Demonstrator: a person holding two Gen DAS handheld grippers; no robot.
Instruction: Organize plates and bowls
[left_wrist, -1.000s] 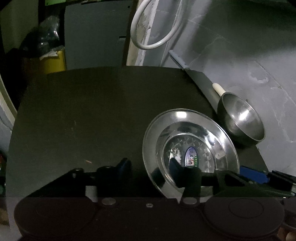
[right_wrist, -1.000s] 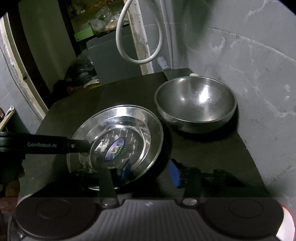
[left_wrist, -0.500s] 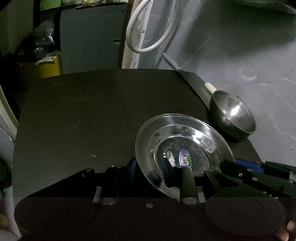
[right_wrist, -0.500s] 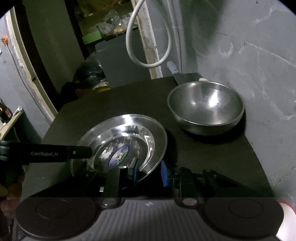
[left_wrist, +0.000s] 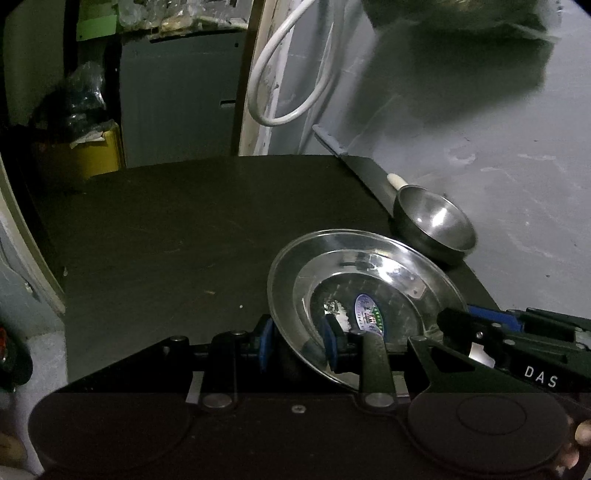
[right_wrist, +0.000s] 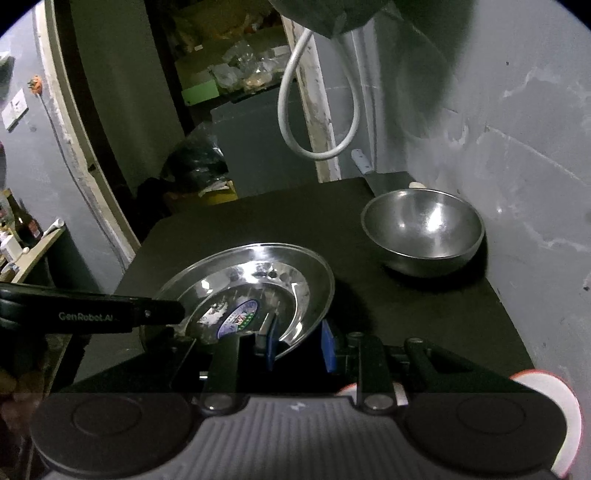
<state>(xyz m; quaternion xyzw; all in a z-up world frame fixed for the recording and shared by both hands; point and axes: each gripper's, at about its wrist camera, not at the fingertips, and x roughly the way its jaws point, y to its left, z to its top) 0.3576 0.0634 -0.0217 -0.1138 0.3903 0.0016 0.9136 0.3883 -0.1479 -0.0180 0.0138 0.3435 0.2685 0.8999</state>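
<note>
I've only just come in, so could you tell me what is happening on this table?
A person holds a gripper in each hand, and both have just closed on the rim of the steel plate: the left gripper on one edge, the right gripper on the near edge. The plate sits tilted above the dark table. A steel bowl stands untouched by the wall.

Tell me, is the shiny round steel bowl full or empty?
Empty. The shiny round steel bowl shows only bare metal inside, in both views.
</note>
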